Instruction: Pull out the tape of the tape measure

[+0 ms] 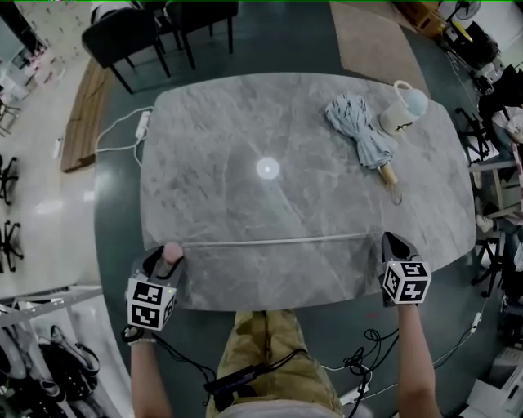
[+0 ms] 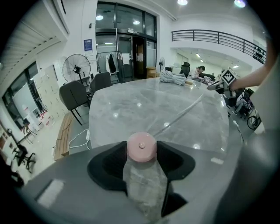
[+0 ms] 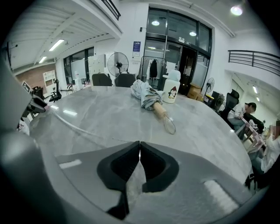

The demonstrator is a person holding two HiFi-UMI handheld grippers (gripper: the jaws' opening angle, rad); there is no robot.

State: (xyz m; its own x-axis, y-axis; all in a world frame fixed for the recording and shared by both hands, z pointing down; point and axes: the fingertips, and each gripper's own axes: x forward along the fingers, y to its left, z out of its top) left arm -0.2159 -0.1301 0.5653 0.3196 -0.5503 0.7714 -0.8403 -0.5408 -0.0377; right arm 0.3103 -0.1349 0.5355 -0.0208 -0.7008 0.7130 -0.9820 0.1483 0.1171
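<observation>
- A grey marble bench (image 1: 245, 204) stands on a dark floor (image 1: 278, 41).
- Dark chairs (image 1: 122, 37) are at its far edge, well beyond the left fingers (image 2: 107, 166).
- A standing fan (image 2: 76, 68) and glass doors (image 2: 127, 52) are farther behind them.
- The walls (image 2: 164, 43) are white, and round ceiling lamps (image 3: 236, 9) are lit.

In the head view the left gripper (image 1: 167, 253) covers most of the tape measure (image 1: 172, 250), leaving only a pink sliver. In the left gripper view its fingers (image 2: 174, 159) clamp the case's sides and hide everything below its round pink face. The end of the tape (image 1: 270, 242) vanishes between the pressed-together fingers (image 3: 153, 164) of the right gripper (image 3: 139, 144), so its tip is unseen, and its markings are too small to read. Both forearms (image 1: 417, 359) run off the bottom edge. The print on the mug (image 1: 399, 121) is too small to tell.
</observation>
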